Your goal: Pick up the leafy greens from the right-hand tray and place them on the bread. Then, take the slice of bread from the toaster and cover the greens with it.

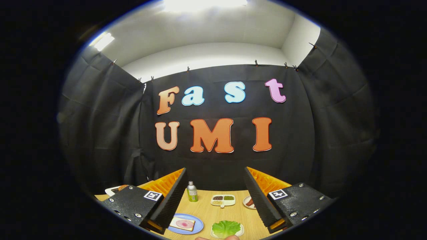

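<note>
Between the tongs (215, 208), spread wide and holding nothing, leafy greens (226, 228) lie on a small white tray (241, 231) on the tabletop (206, 211). Beside the left finger, bread (182, 223) with a pink slice sits on a blue plate (198, 224). Beyond: green bottle (191, 191), divided dish (223, 200), another plate (248, 202) by the right finger.

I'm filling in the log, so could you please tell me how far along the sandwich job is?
Nothing looks done yet. The leafy greens lie on their small tray, and the bread on the blue plate carries only a pink slice. The gripper hangs open above the table, fingers wide, holding nothing. Left: move the greens onto the bread, then cover them with the toaster slice.
</note>
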### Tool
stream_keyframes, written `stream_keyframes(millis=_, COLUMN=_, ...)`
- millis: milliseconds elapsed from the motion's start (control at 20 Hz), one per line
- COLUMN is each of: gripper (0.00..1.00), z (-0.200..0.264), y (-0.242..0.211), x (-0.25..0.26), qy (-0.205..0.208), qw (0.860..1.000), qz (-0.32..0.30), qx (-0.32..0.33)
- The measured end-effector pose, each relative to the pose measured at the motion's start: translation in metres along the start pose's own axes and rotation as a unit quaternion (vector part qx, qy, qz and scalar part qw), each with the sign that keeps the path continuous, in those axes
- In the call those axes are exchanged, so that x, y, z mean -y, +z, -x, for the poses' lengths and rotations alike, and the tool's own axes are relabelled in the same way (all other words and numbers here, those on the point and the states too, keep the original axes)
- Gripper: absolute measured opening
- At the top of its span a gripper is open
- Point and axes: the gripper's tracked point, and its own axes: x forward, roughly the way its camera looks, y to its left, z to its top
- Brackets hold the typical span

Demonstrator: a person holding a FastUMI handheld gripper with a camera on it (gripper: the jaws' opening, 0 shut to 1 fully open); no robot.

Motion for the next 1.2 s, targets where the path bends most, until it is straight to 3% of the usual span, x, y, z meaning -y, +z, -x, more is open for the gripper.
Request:
stream_keyframes(millis=600, gripper=1.0, z=-0.018, y=-0.038, x=0.007, qy=-0.002, qw=0.999, qz=0.006, qx=-0.045)
stream_keyframes(millis=900, gripper=1.0, z=-0.035, y=-0.09, x=0.019, qy=-0.021, qw=0.991, qz=0.007, qx=-0.13)
stream_keyframes(millis=1200, gripper=1.0, z=-0.037, y=-0.153, x=0.011, qy=0.001, qw=0.968, qz=-0.006, qx=-0.249)
